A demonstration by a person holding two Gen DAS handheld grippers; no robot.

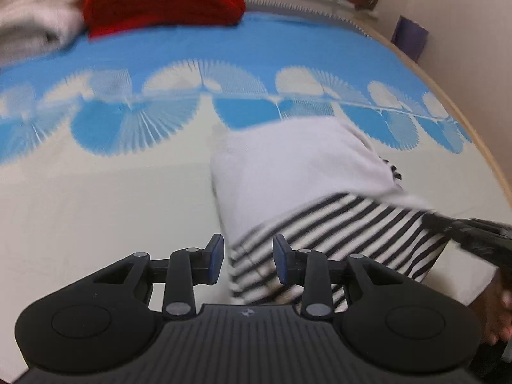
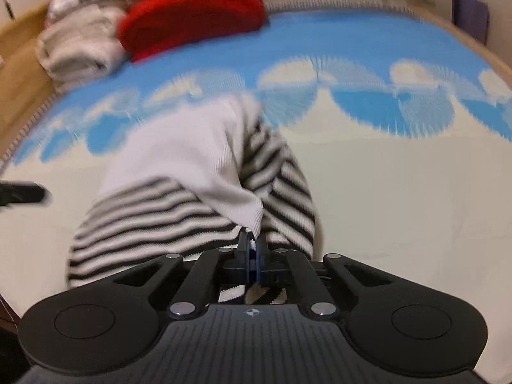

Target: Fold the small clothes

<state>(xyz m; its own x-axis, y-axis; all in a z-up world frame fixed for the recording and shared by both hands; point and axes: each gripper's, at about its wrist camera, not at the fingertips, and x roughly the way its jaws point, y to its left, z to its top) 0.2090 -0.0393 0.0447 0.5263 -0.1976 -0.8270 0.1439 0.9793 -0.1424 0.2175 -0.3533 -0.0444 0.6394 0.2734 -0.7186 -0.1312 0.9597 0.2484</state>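
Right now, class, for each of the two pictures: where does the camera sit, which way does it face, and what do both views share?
Left wrist: sits on the left gripper, looking down and forward over the bed cover; its fingers stand apart, empty; a hand shows at right.
Right wrist: sits on the right gripper, facing likewise; its fingers are shut on the striped garment.
Shared: the striped garment, red folded cloth and cream pile.
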